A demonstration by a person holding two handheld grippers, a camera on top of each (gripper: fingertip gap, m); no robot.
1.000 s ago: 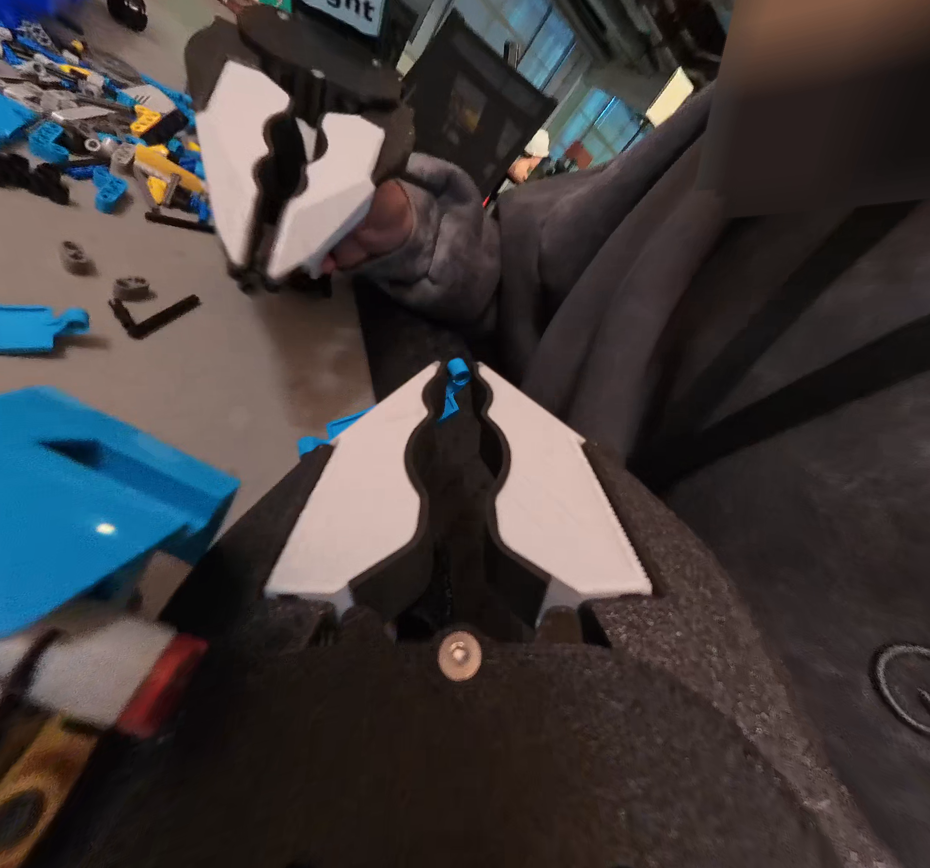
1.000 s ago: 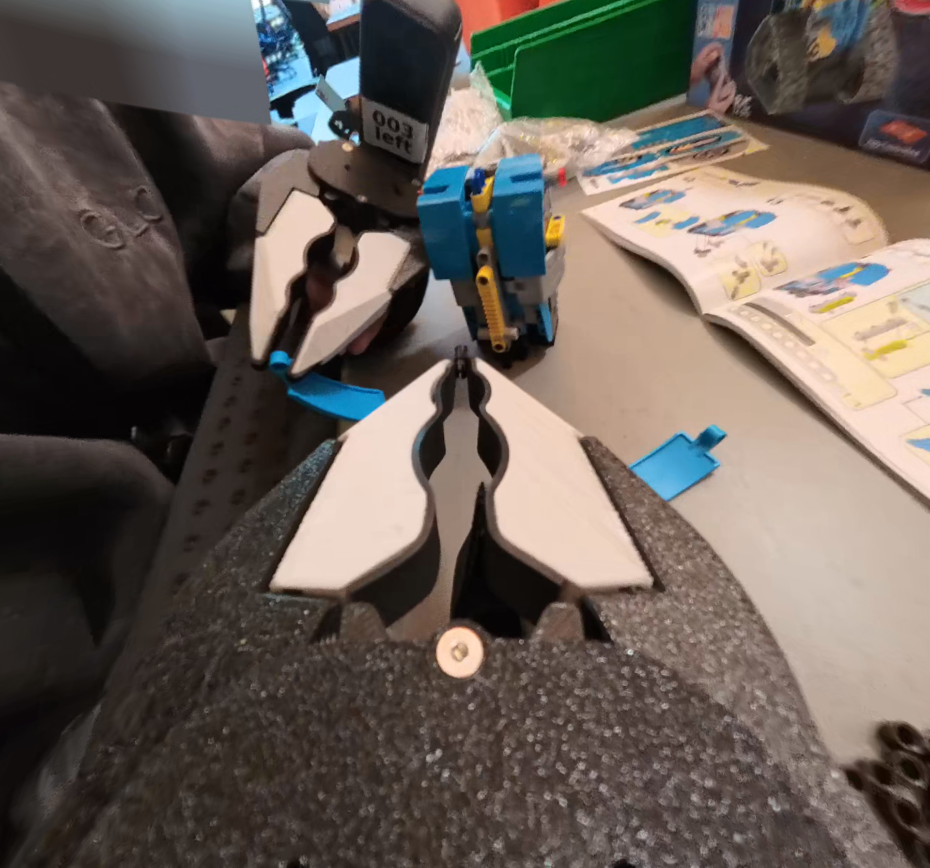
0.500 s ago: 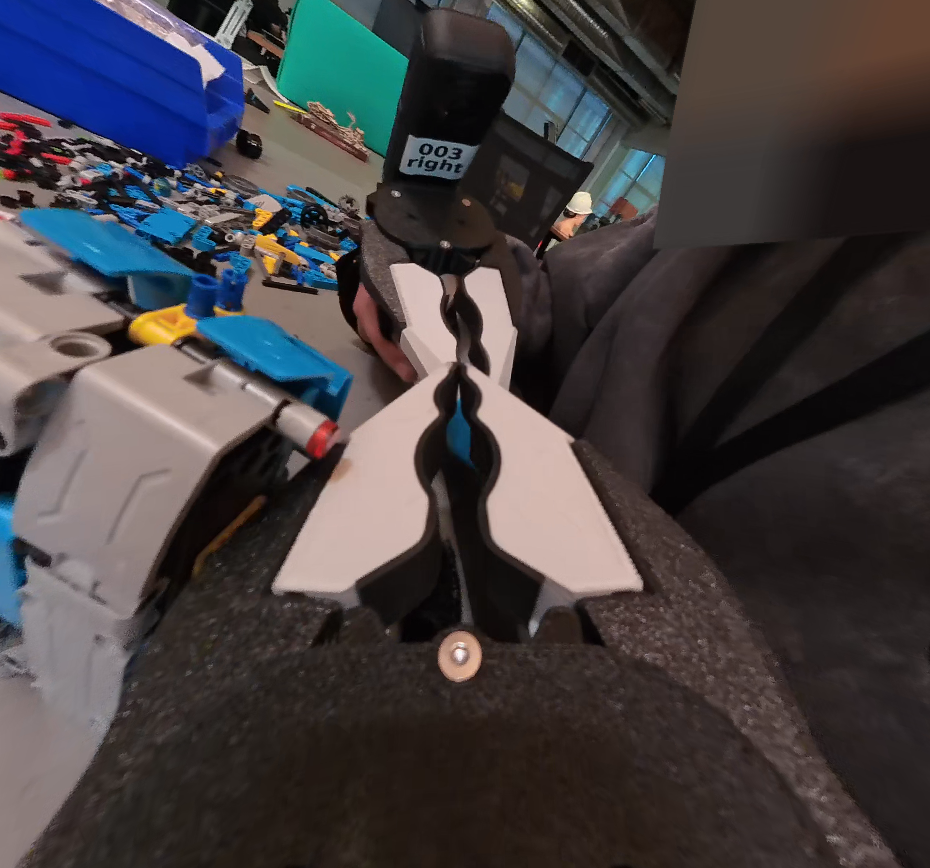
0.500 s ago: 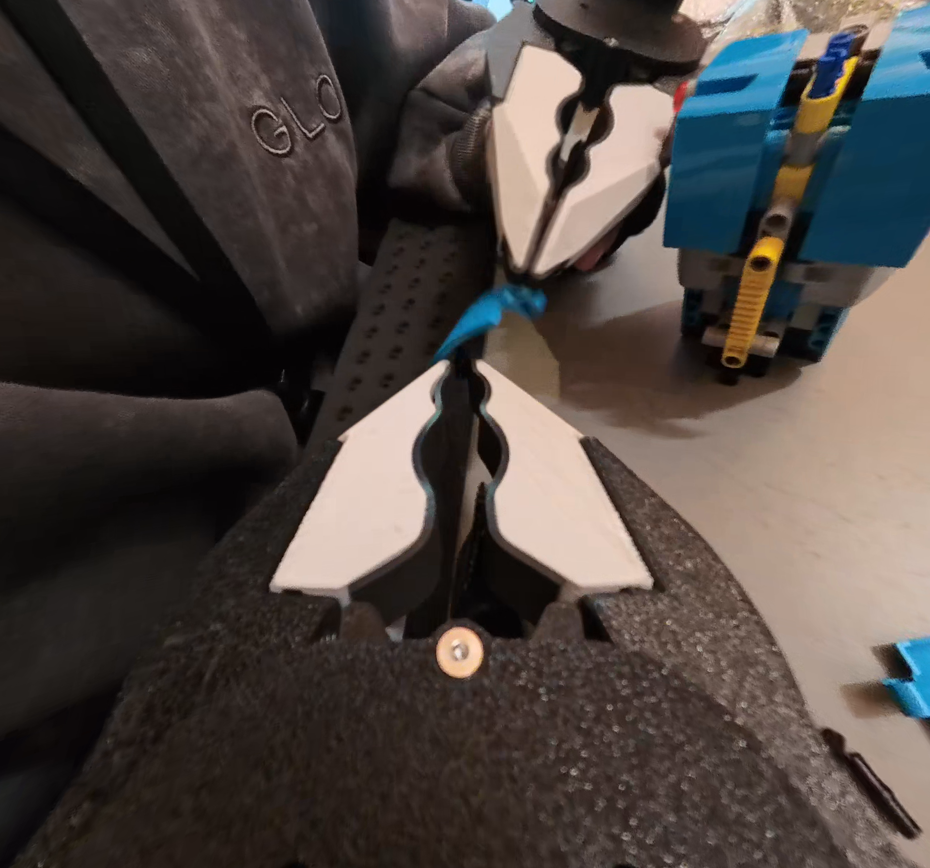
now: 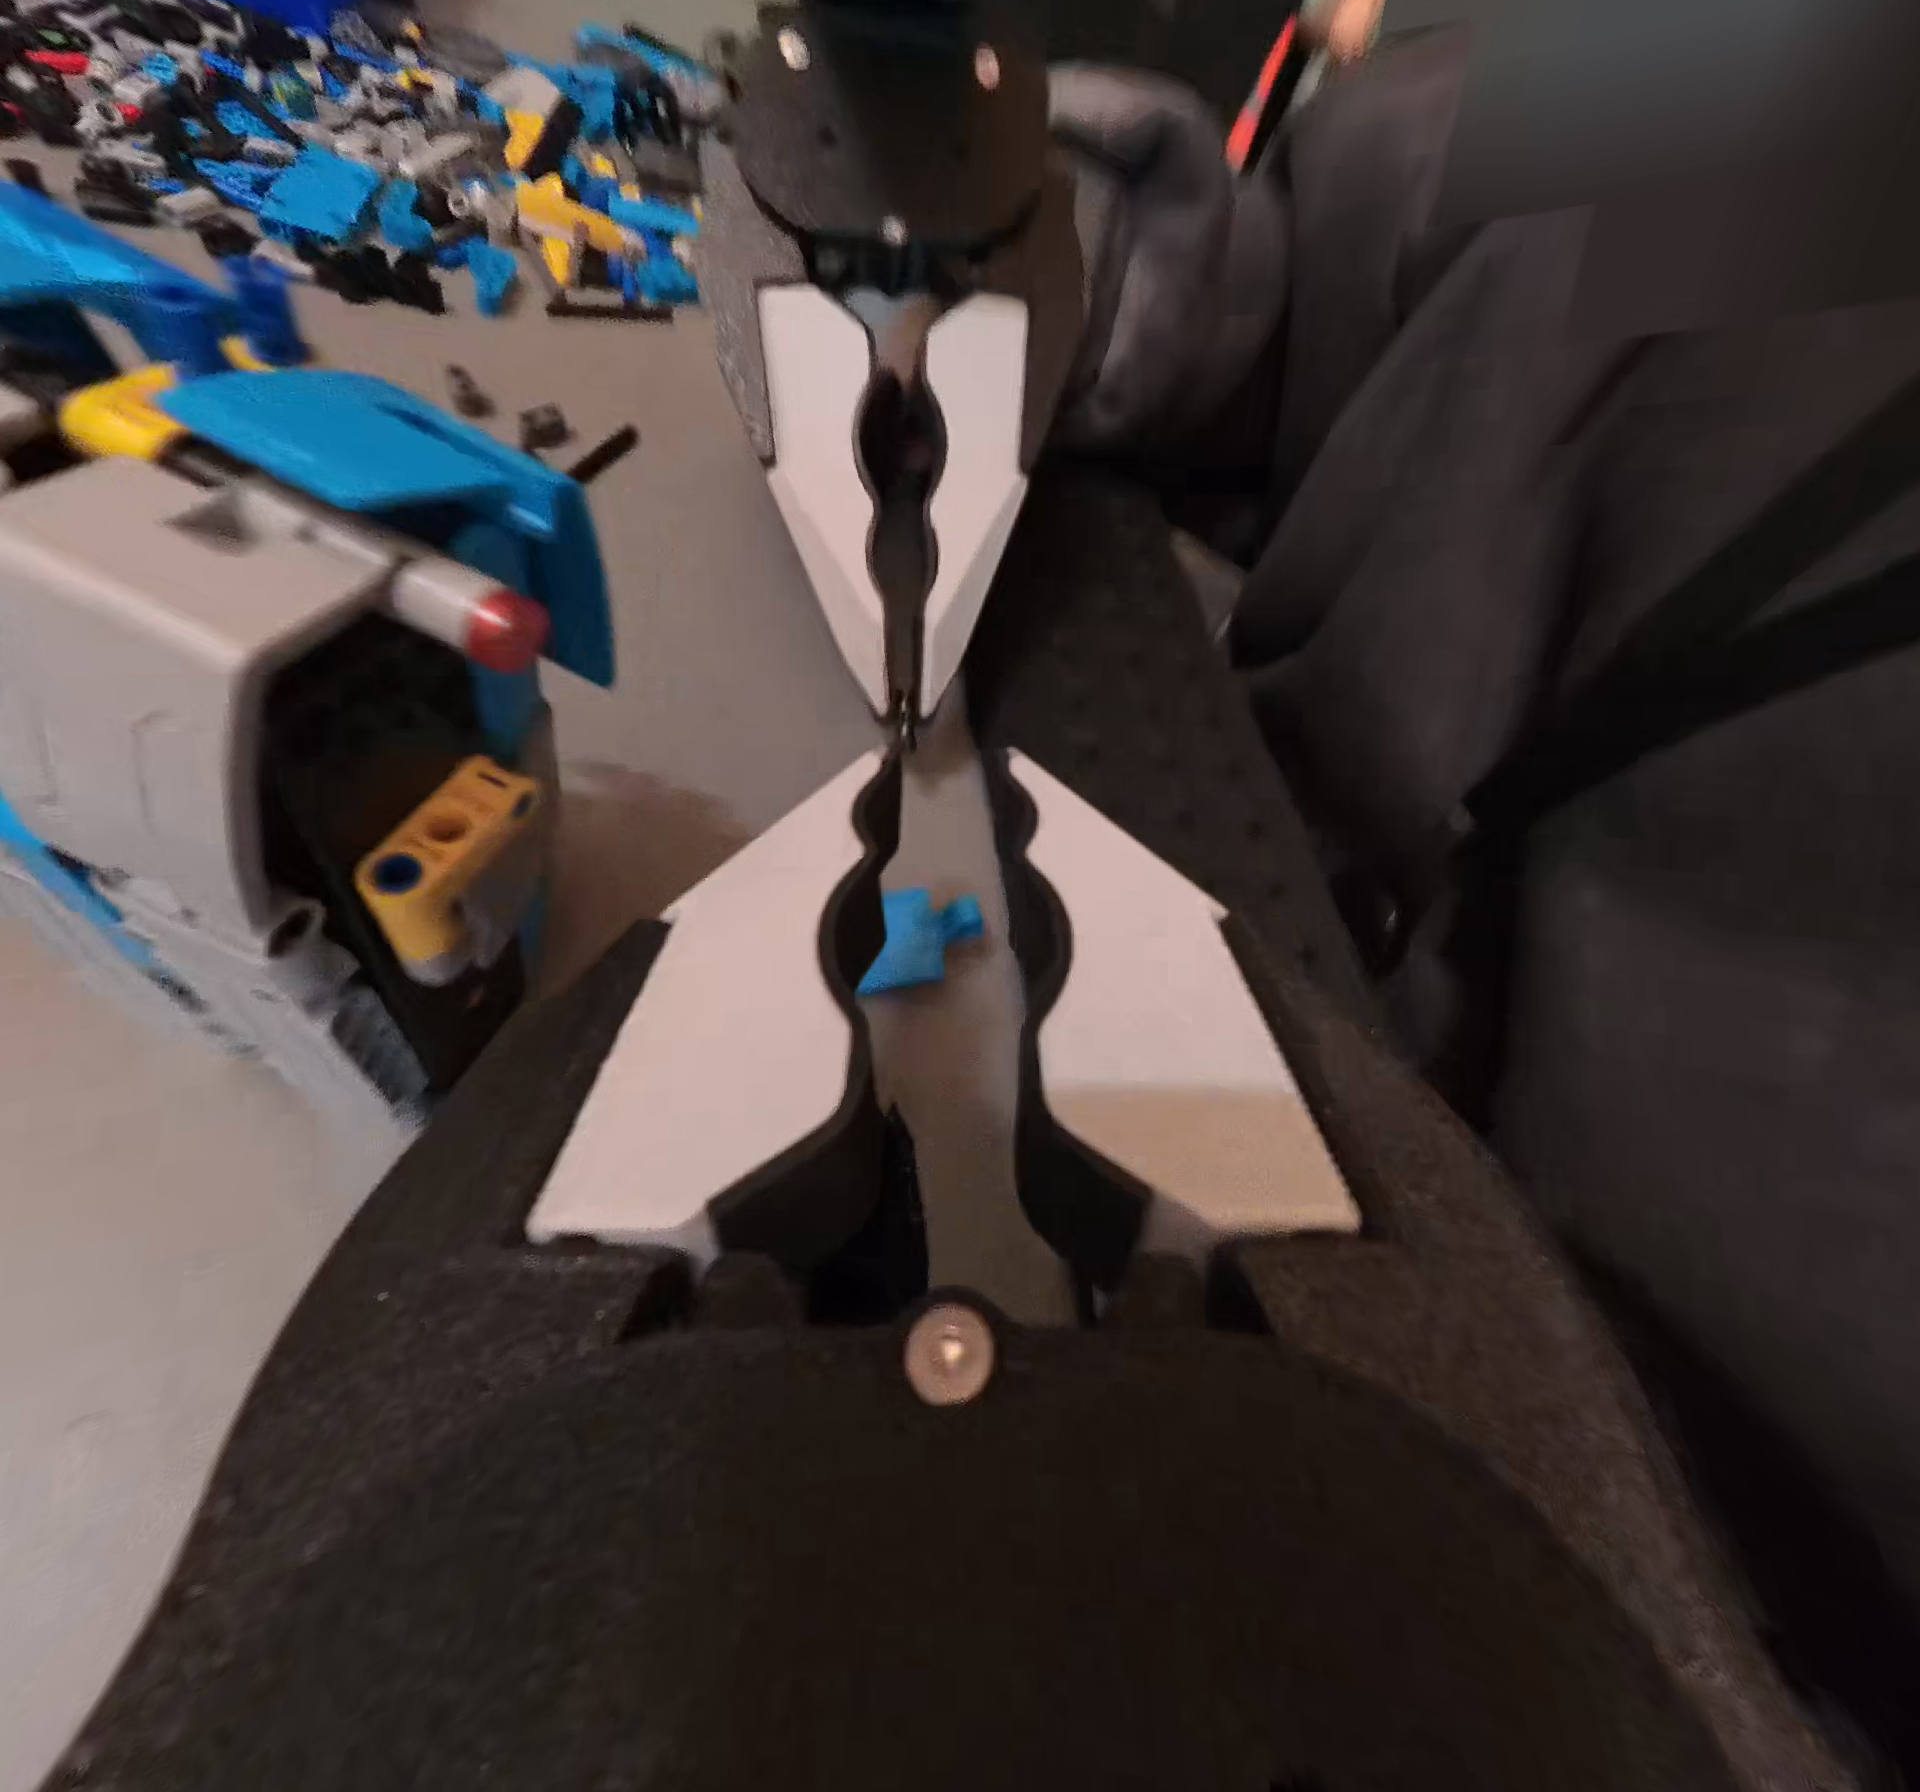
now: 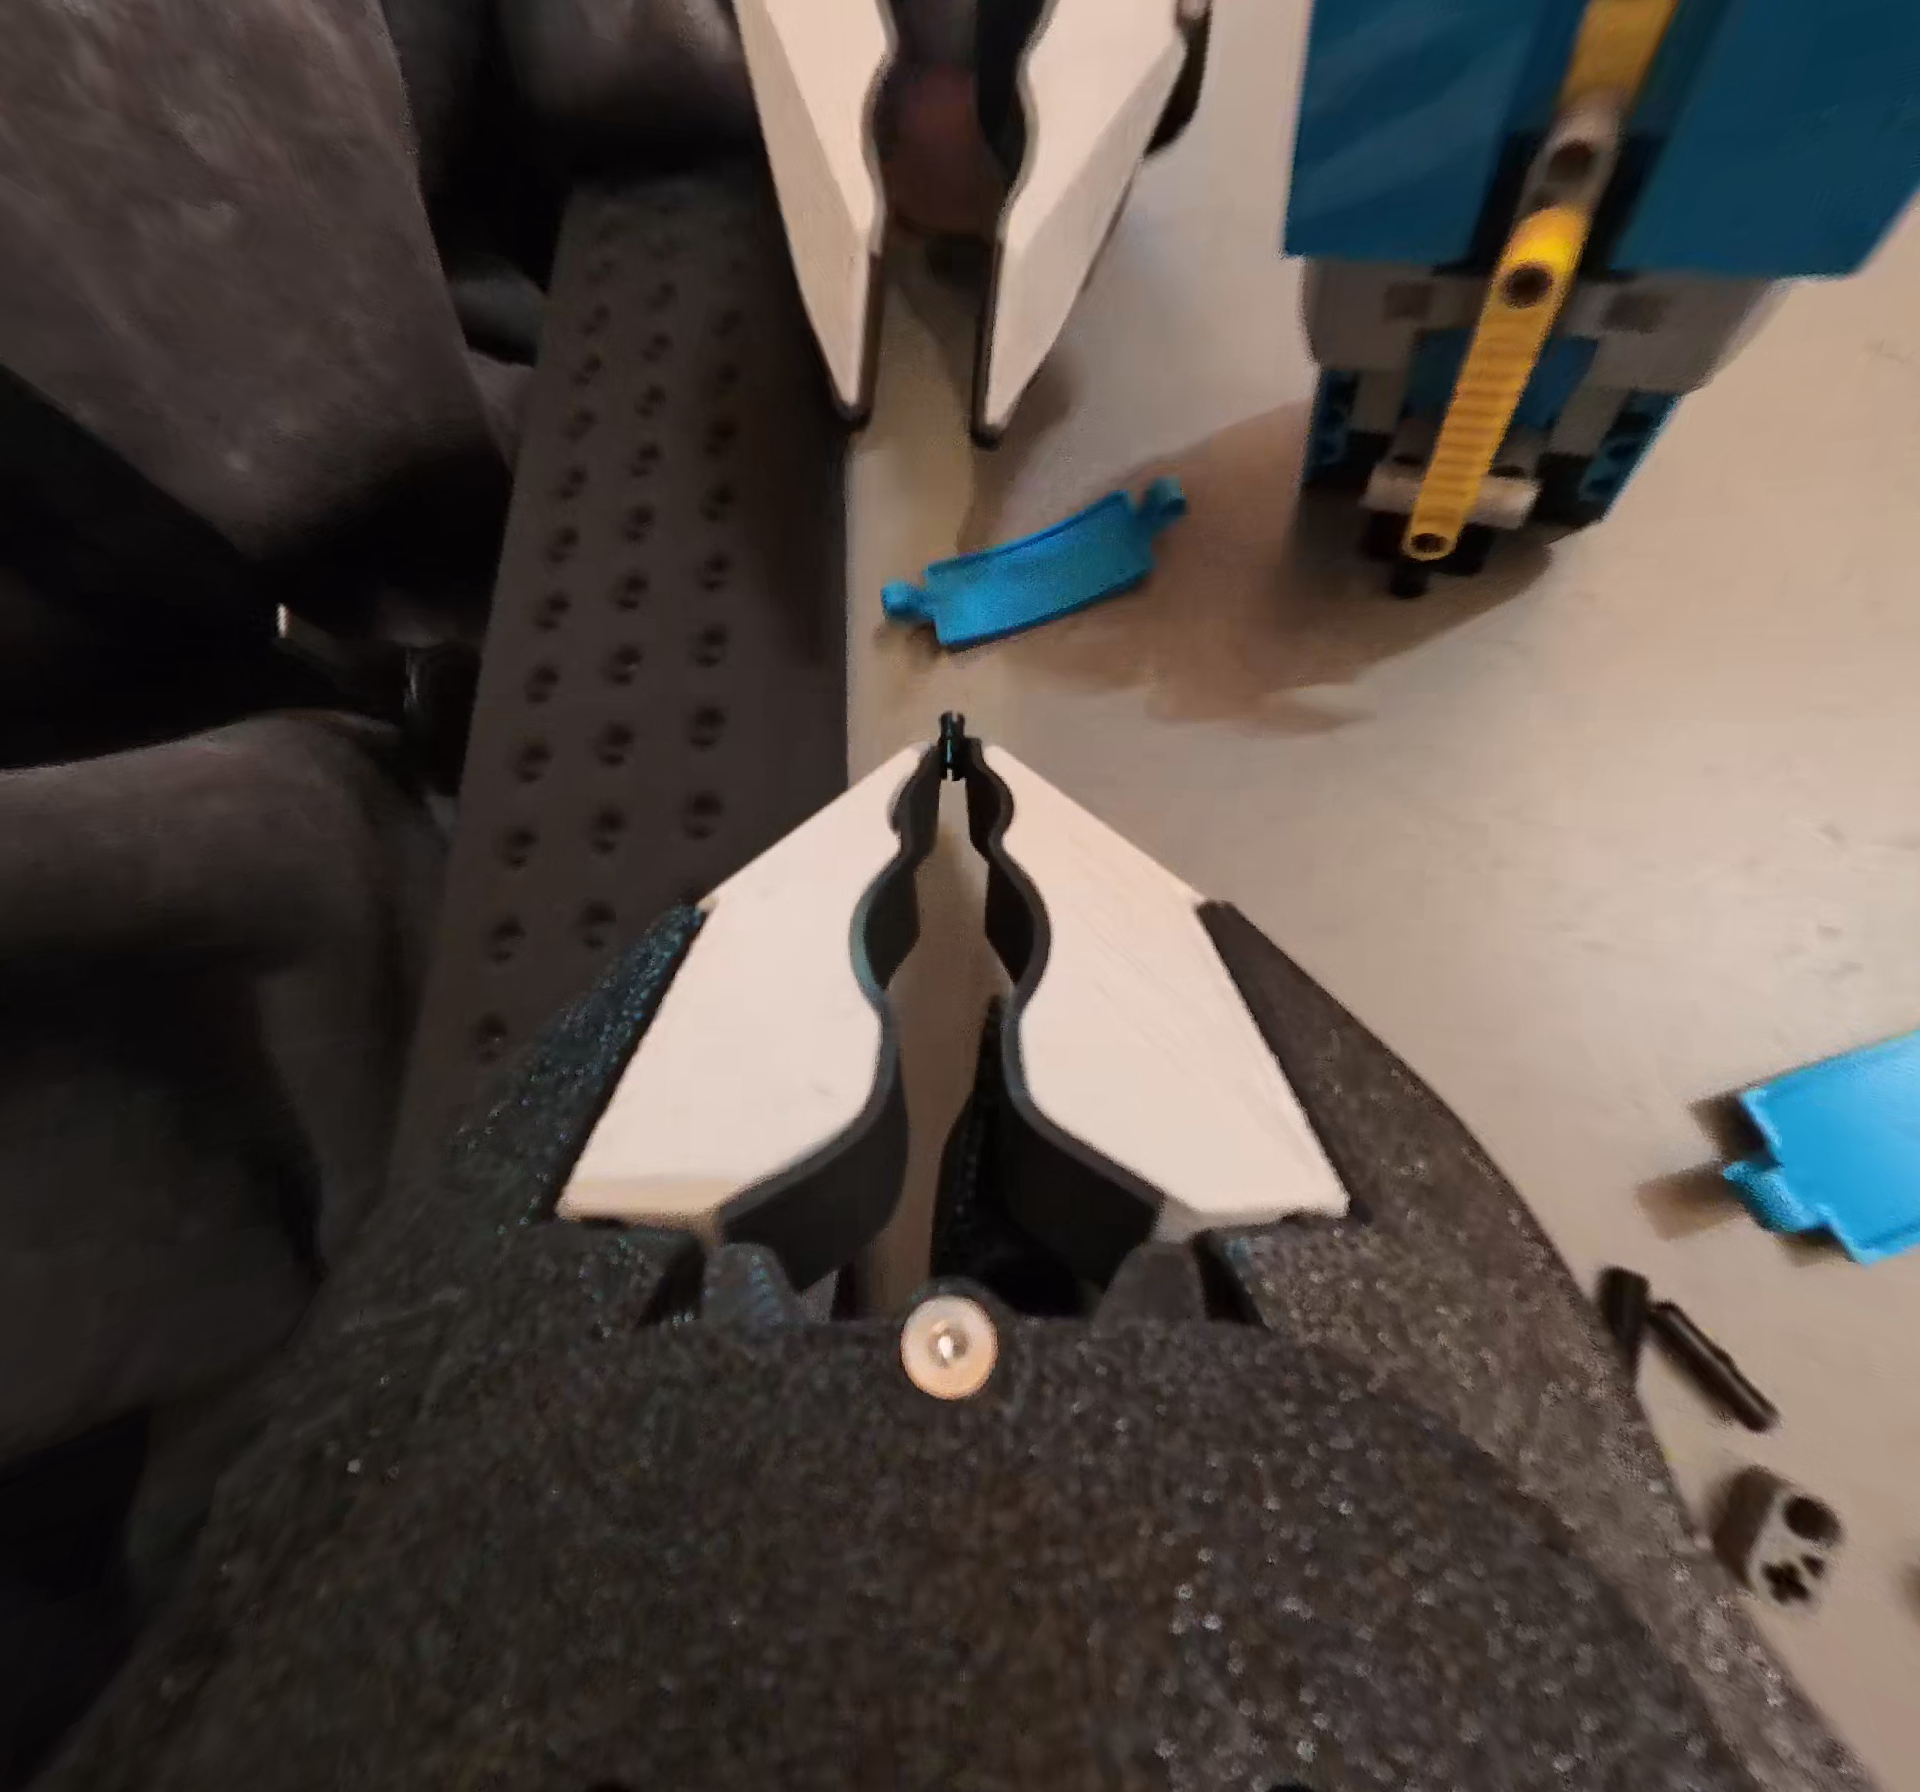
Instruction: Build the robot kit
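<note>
Pinching a tiny black pin [image 6: 950,736], the right gripper [image 6: 950,755] has its tips pressed together | left gripper [image 6: 914,423] spread, holding nothing | curved blue piece [image 6: 1029,570] lies flat on the table [image 6: 1455,859] between both tips, long side running left-right, nearer the left gripper.

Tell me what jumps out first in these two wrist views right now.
The white-fingered right gripper, shut on a tiny black plastic pin, faces the open left gripper tip to tip. Between them a curved blue plastic panel lies on the grey table. A blue, grey and yellow brick-built vehicle stands beside them.
</note>
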